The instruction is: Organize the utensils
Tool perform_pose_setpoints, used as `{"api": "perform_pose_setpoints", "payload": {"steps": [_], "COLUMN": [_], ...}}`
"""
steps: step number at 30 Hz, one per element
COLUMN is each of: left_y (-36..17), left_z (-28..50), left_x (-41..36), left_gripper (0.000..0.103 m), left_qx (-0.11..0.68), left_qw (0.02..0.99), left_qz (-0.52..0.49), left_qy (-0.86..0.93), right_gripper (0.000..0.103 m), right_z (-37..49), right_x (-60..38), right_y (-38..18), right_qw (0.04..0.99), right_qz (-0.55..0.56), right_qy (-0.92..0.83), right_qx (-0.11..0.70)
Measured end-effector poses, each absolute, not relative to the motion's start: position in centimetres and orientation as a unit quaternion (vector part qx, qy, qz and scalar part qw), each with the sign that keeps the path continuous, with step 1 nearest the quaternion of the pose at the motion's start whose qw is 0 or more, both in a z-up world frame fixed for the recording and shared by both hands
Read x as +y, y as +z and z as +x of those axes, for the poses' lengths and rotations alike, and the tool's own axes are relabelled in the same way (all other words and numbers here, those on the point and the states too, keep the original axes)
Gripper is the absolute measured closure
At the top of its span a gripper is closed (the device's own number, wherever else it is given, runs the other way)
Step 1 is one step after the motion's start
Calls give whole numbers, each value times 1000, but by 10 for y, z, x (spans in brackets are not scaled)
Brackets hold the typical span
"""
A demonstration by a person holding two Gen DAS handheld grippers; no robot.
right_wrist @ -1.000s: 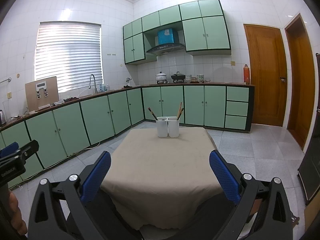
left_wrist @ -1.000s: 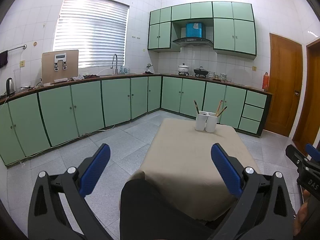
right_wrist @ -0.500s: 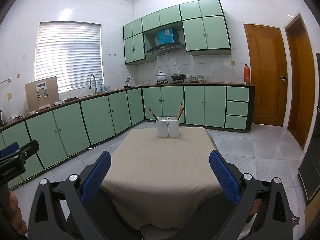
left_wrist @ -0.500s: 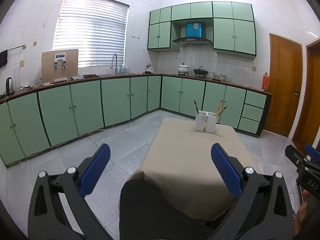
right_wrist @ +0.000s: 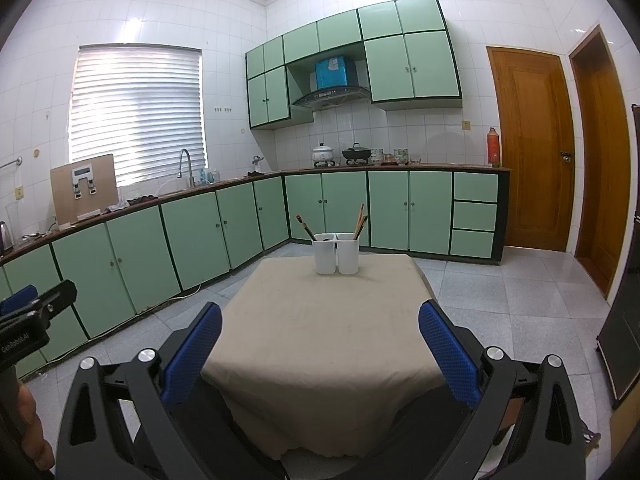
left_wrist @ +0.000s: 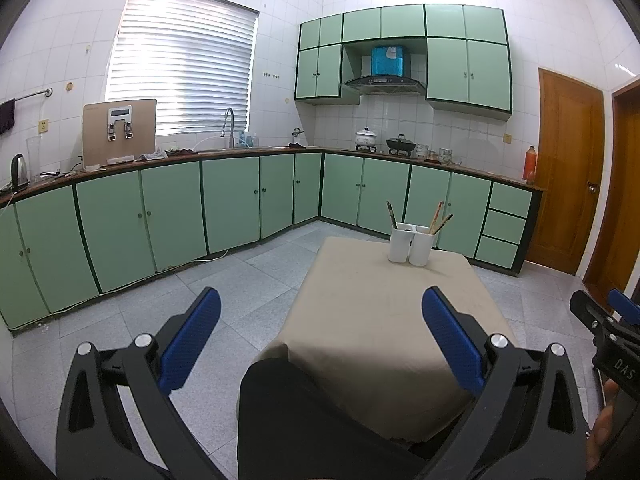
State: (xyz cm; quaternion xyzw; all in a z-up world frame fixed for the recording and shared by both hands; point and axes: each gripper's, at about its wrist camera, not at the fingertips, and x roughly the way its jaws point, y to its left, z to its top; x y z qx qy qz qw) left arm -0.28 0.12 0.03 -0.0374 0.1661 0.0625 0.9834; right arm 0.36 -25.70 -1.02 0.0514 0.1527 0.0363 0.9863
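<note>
Nearest us, our left gripper (left_wrist: pixel 320 320) and right gripper (right_wrist: pixel 320 328) hang at the near edge of the tabletop (right_wrist: pixel 328 320), each with its jaws wide apart and nothing between them. We judge they are held back and level like this so both cameras take in the whole cloth and the holder beyond it. A dark shape, likely our knee (left_wrist: pixel 312 420), shows under the left gripper.

The cloth between us and the holder carries no loose utensil that we can see. At the far edge stands the white holder (right_wrist: pixel 336 253), two compartments side by side. Its left one has a dark-handled utensil (right_wrist: pixel 305 227) leaning left; its right one has pale wooden sticks (right_wrist: pixel 360 222), probably chopsticks, leaning right. So the utensils already sit sorted by kind in the holder. That fits either a job done or a scene set for pulling them out and rearranging; we cannot tell which.

The right view faces the holder squarely and shows the left gripper at its left edge. The left view sees it from the side, with more floor (left_wrist: pixel 200 292) and the right gripper at far right.
</note>
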Motion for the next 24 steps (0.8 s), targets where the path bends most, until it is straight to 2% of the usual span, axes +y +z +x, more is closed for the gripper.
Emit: {"api": "perform_pose_setpoints", "payload": {"steps": [24], "left_y": [1], "left_z": [-3], "left_x": [-7], "left_gripper": [5], "left_qx": [162], "left_qw": [984], "left_qz": [-39], "left_qy": [62], "right_gripper": [6], "right_z": [3], "right_x": [-258], "right_y": [-12], "right_qw": [987], "right_qz": [51], "right_qy": [38], "right_qx": [151]}}
